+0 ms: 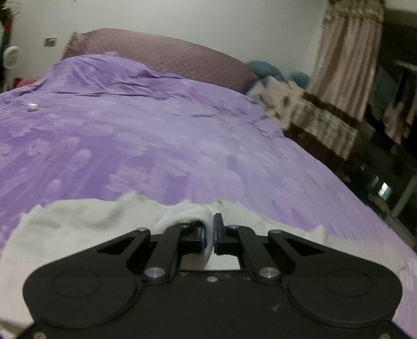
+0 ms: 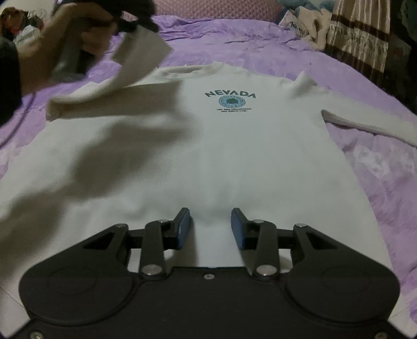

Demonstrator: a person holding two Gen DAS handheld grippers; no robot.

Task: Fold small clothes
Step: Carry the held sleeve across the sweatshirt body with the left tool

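Observation:
A white long-sleeved sweatshirt with a dark "NEVADA" print lies face up on the purple bedsheet. In the right wrist view its left sleeve is lifted off the bed and hangs over the body, pinched by my left gripper, which a hand holds. In the left wrist view, my left gripper is shut on a fold of that white sleeve. My right gripper hovers open over the shirt's lower body, nothing between its blue pads. The right sleeve lies spread out.
A maroon pillow lies at the head of the bed. Folded patterned blankets are piled at the bed's far right, with a striped curtain behind. A small white object lies on the sheet.

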